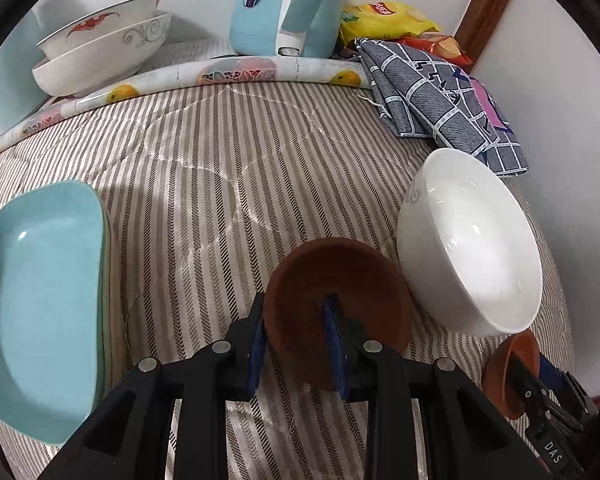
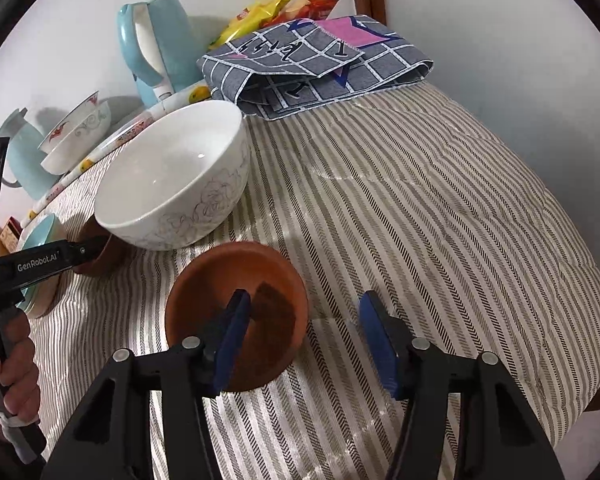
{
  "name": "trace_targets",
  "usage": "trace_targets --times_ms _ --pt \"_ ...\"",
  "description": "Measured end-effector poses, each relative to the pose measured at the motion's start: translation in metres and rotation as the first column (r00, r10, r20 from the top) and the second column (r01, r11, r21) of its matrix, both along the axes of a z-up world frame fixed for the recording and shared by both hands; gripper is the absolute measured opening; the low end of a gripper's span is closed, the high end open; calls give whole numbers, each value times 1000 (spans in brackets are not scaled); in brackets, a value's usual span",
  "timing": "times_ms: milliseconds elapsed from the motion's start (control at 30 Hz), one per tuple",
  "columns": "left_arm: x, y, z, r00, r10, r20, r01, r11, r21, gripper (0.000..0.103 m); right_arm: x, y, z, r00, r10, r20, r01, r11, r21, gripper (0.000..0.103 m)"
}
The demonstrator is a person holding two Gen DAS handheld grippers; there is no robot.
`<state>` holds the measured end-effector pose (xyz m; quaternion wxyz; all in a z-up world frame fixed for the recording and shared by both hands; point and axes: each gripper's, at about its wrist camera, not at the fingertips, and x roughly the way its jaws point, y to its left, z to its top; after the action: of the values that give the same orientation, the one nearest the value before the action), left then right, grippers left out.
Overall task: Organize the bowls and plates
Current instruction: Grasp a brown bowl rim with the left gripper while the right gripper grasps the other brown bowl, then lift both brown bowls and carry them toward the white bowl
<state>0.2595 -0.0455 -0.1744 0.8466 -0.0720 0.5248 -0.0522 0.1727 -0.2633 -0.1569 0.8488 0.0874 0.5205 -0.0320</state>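
Left gripper clamping one brown bowl, right gripper agape around another brown bowl beside the white bowl; stacking barely begun.

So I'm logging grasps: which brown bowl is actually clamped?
The darker brown bowl, pinched at its rim by the left hand-held gripper; the orange-brown bowl isn't clamped.

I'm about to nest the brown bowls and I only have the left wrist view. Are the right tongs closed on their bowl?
Observer: No, the right tongs are open: one finger is inside the terracotta bowl, the other out over the striped cloth.
Operator: Anything on the white bowl's far side?
Observer: Faint line-drawn flowers cover the white bowl on its outer wall.
Operator: Who holds my left tongs?
Observer: A bare hand grips the handle of the left tongs.
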Motion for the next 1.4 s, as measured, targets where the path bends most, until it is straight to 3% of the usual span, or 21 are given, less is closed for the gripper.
trace_targets --times_ms 267,333,500,633,900,1400 --pt "2 6 0 1000 10 11 -10 1000 -24 16 5 2 -1 1000 2 3 -2 1000 -9 30" --pt "1 8 1 1000 13 10 -13 999 -33 13 5 5 -1 1000 11 4 -11 1000 9 18" --pt "-7 8 7 1000 3 23 -1 999 -51 10 4 11 1 1000 5 9 -4 1000 -14 16" --pt "-14 9 16 999 -3 46 6 998 -64 9 2 7 5 1000 -9 18 8 1000 22 10" --pt "-25 13 25 999 -3 53 6 998 -61 9 -4 8 10 999 -17 31 16 999 29 9" --pt "-48 27 59 993 16 118 -6 997 -83 9 -20 18 50 994 -12 104 12 1000 -3 9"
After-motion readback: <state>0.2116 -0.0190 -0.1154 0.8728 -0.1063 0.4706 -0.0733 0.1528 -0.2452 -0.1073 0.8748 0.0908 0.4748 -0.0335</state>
